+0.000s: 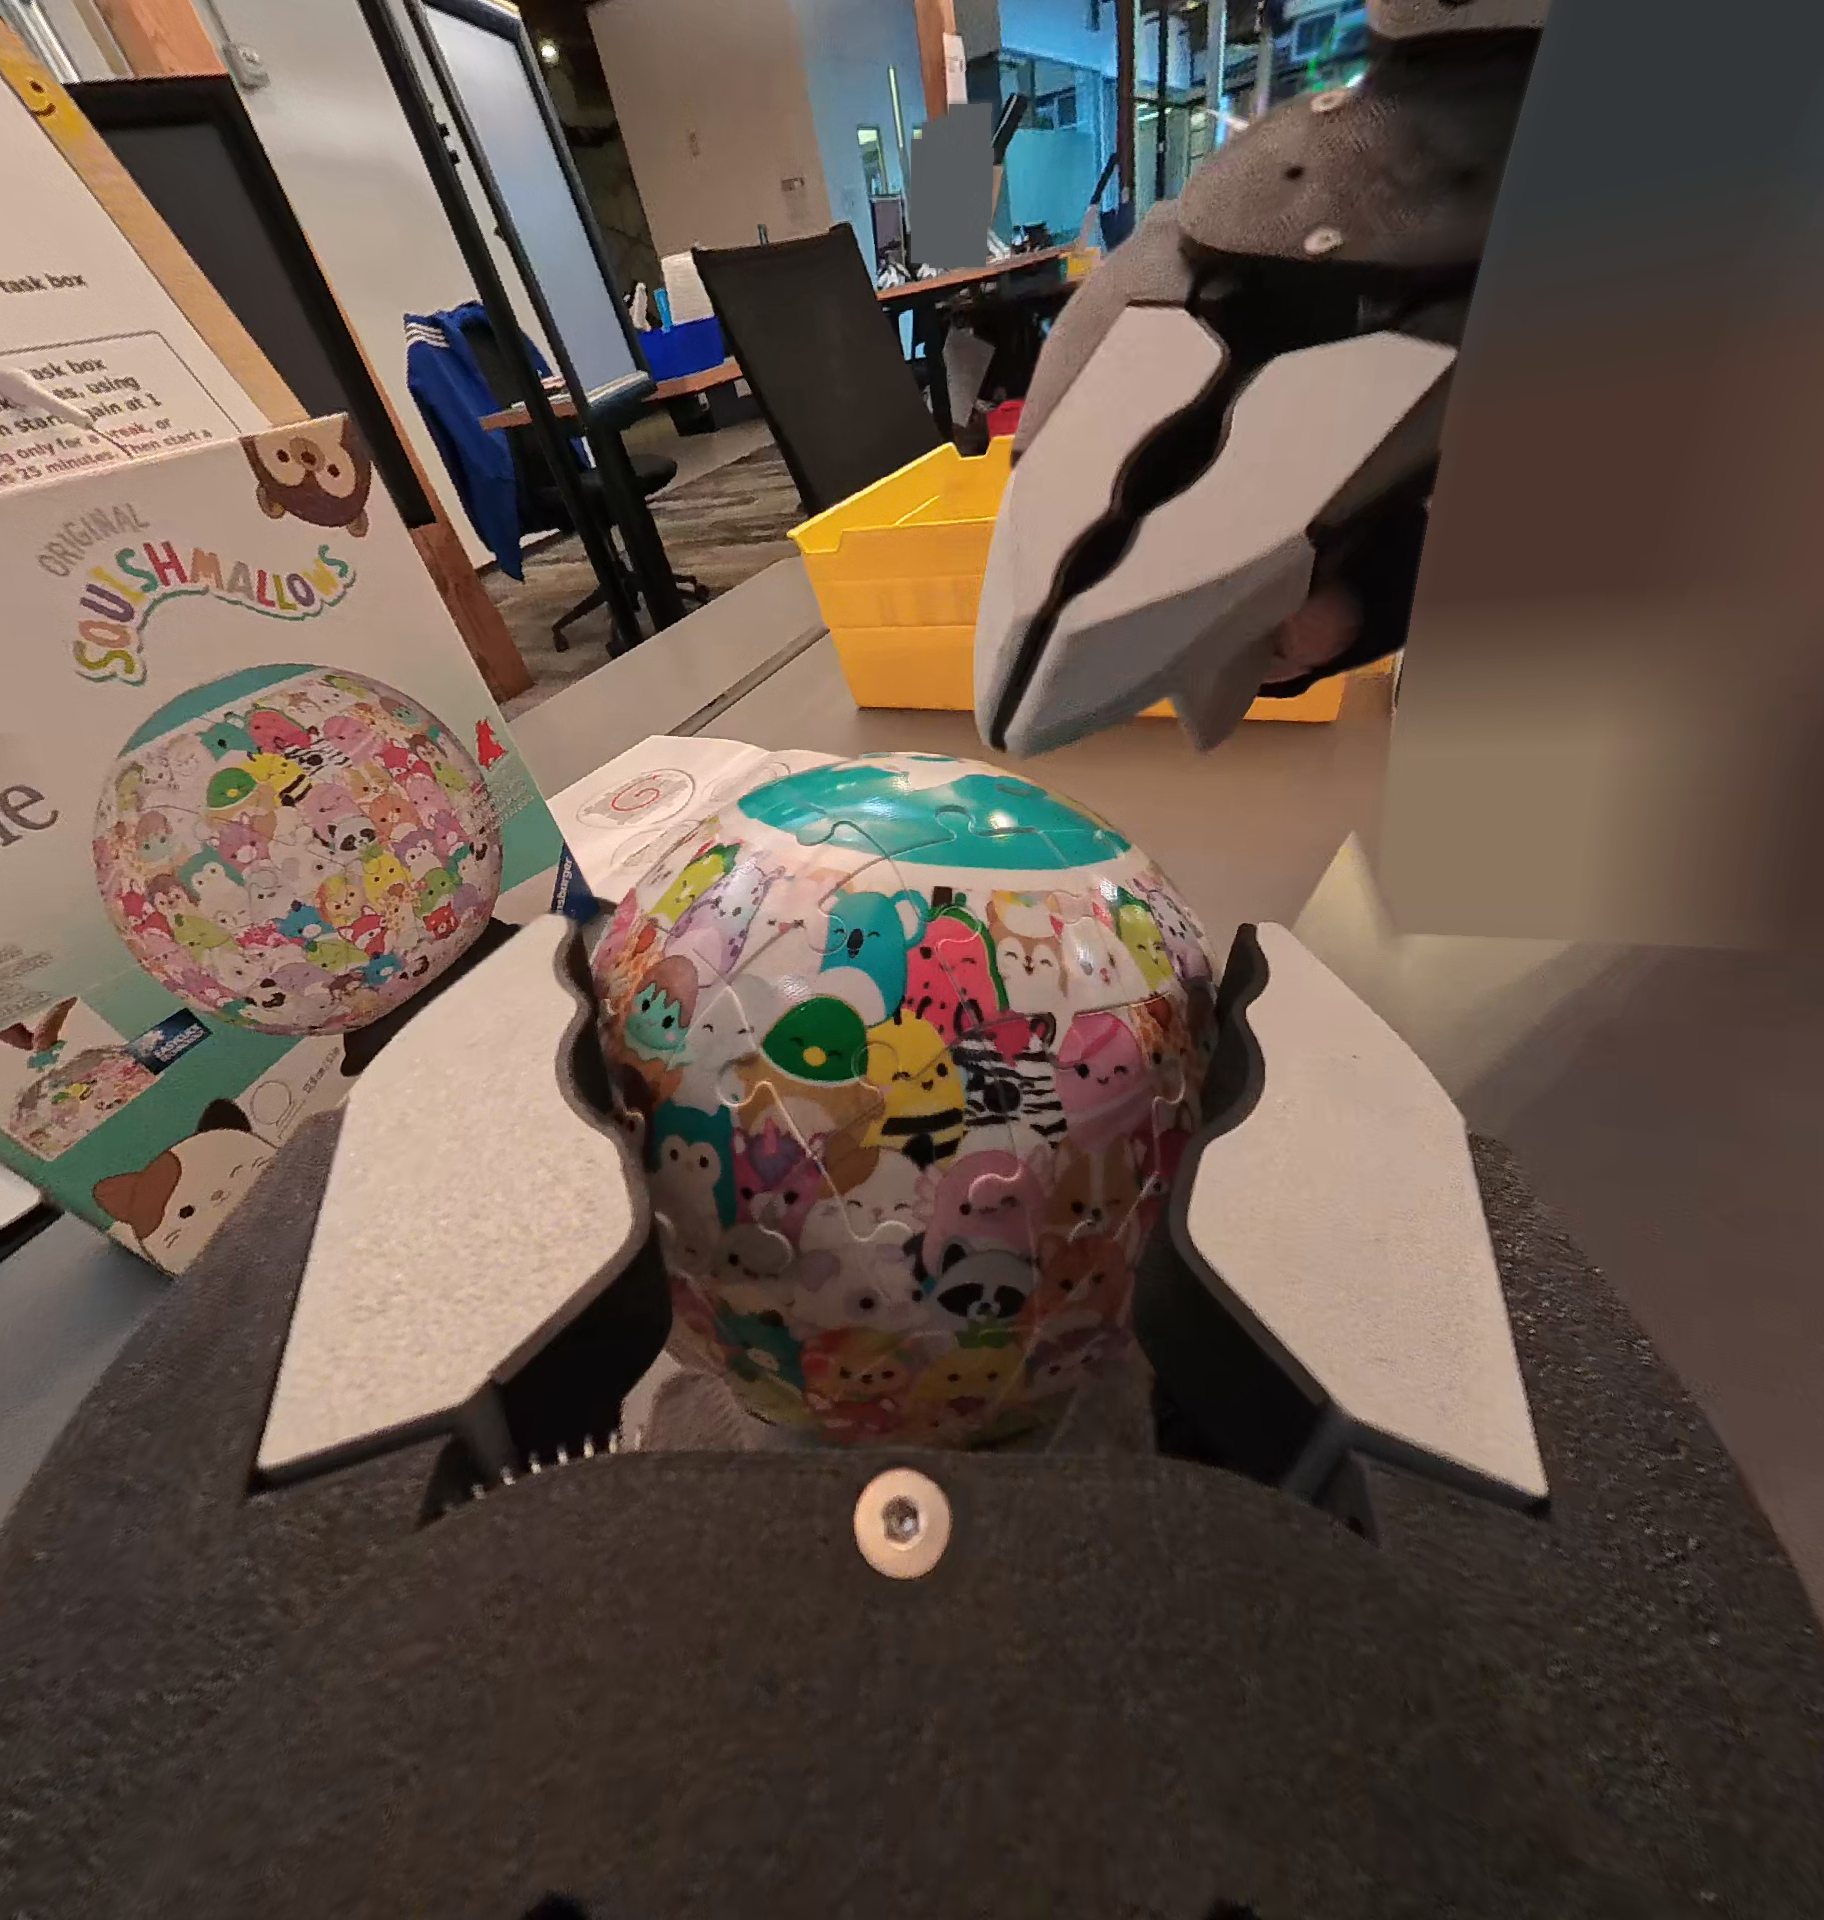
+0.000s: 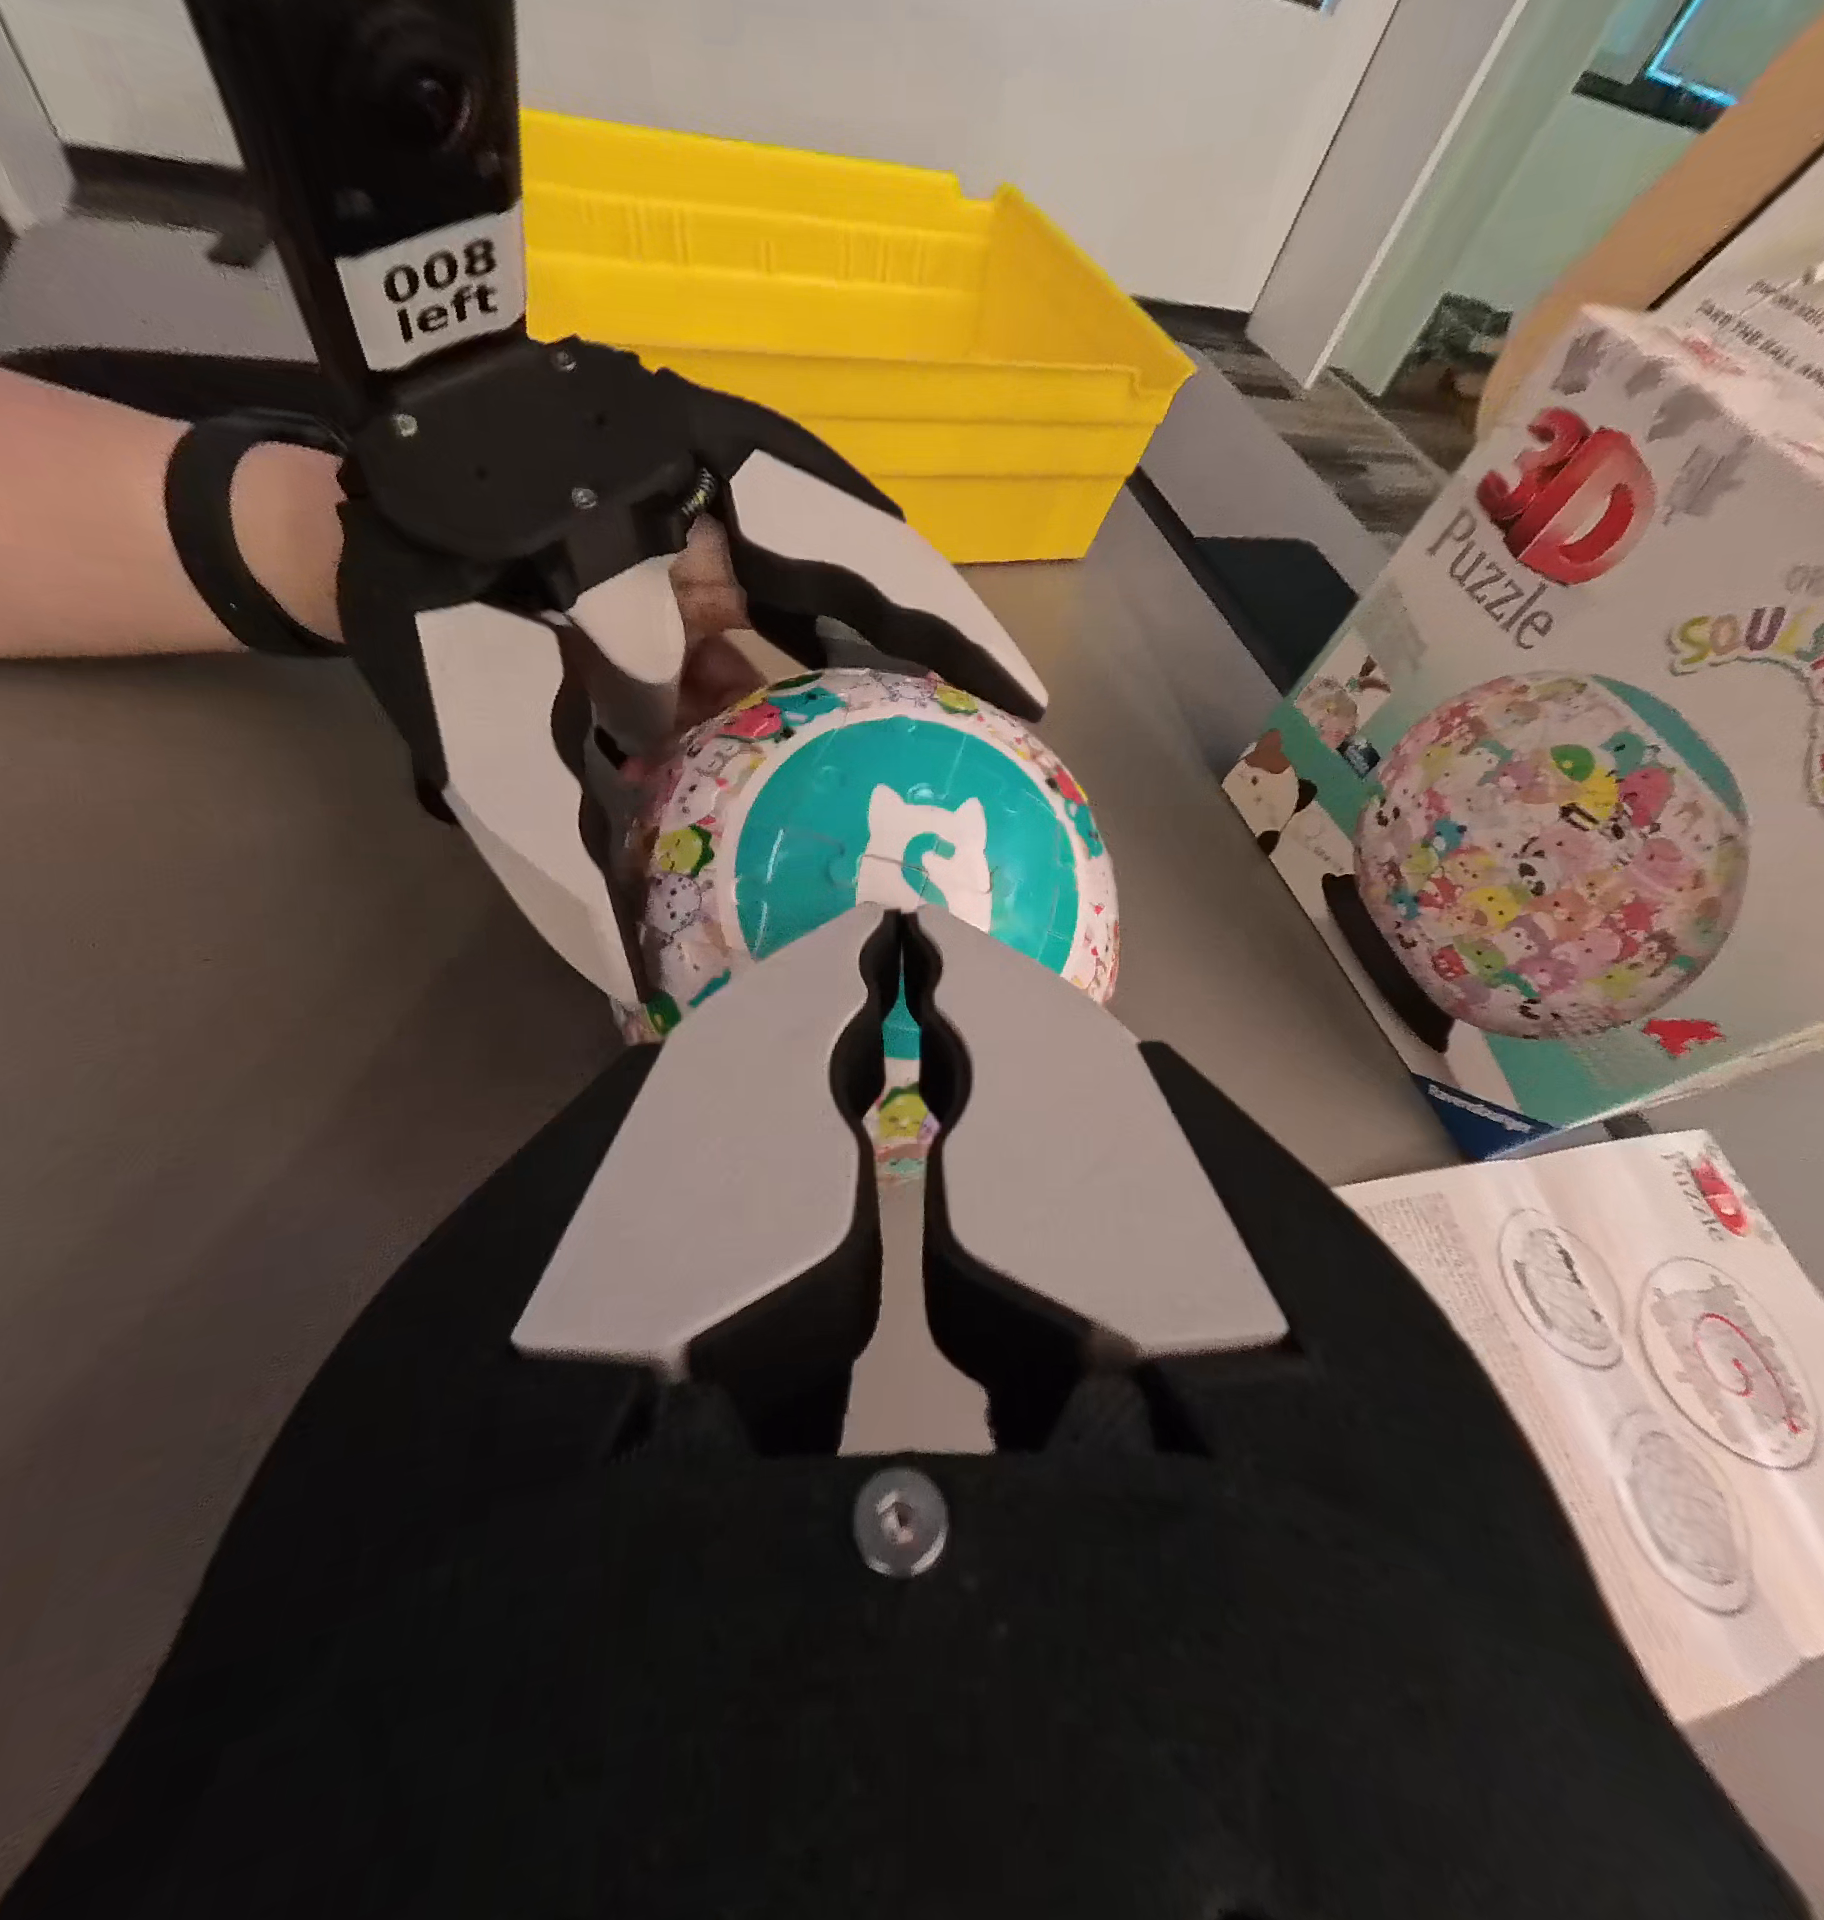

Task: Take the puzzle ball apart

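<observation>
The puzzle ball [image 1: 887, 1091] is covered in colourful cartoon animals and has a teal cap on top. It sits on the grey table between the two fingers of my left gripper [image 1: 908, 935], which press on its left and right sides. My right gripper [image 1: 996, 732] hangs tilted at the upper right, jaws shut and empty, tips just above the teal cap. In the right wrist view the right gripper [image 2: 903, 914] points its shut tips at the cap of the ball [image 2: 991, 790]. The left gripper [image 2: 835, 857] clasps the ball from the far left.
A yellow bin [image 2: 835, 343] stands on the table behind the ball. The puzzle's box [image 2: 1562, 779] stands at the right and a folded instruction sheet [image 2: 1614, 1403] lies in front of it. A person's wrist [image 2: 77, 499] with a black band holds the left gripper. My two grippers' fingertips are within a few centimetres of each other.
</observation>
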`<action>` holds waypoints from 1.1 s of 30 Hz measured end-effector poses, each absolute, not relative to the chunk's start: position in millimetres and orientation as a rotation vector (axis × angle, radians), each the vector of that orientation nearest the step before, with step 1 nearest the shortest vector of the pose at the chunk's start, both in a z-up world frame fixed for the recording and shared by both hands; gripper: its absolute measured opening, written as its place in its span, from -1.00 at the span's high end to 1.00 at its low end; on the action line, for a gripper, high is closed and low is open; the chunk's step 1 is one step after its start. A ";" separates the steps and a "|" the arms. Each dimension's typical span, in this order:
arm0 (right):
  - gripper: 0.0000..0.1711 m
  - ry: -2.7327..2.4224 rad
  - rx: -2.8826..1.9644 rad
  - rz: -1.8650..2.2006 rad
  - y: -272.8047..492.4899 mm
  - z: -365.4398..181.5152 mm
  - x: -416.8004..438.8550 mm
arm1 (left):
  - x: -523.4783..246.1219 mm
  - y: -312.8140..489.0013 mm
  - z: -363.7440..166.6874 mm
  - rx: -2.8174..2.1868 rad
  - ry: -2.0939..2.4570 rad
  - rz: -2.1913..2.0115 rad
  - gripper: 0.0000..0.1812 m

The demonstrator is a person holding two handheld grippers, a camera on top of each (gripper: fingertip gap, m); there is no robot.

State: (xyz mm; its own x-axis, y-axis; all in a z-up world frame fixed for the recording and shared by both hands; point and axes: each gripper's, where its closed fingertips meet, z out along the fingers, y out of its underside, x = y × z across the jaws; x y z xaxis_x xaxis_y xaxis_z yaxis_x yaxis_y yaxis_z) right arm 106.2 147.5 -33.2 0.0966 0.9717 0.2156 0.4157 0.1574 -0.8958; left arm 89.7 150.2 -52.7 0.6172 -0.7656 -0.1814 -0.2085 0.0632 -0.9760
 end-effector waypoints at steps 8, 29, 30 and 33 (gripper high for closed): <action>0.99 -1.249 -1.407 0.727 166.3 -20.5 115.8 | 88.5 144.1 -51.4 -1.448 0.912 -0.601 -0.22; 0.99 -1.258 -1.453 0.789 188.8 -43.7 106.0 | 71.3 132.3 -56.2 -1.708 0.911 -0.465 -0.16; 0.99 -1.257 -1.463 0.778 191.0 -46.5 104.4 | 71.5 133.1 -60.2 -1.731 0.915 -0.453 -0.18; 0.99 -1.252 -1.468 0.771 192.7 -47.4 104.4 | 72.4 136.3 -67.3 -1.741 0.925 -0.422 -0.23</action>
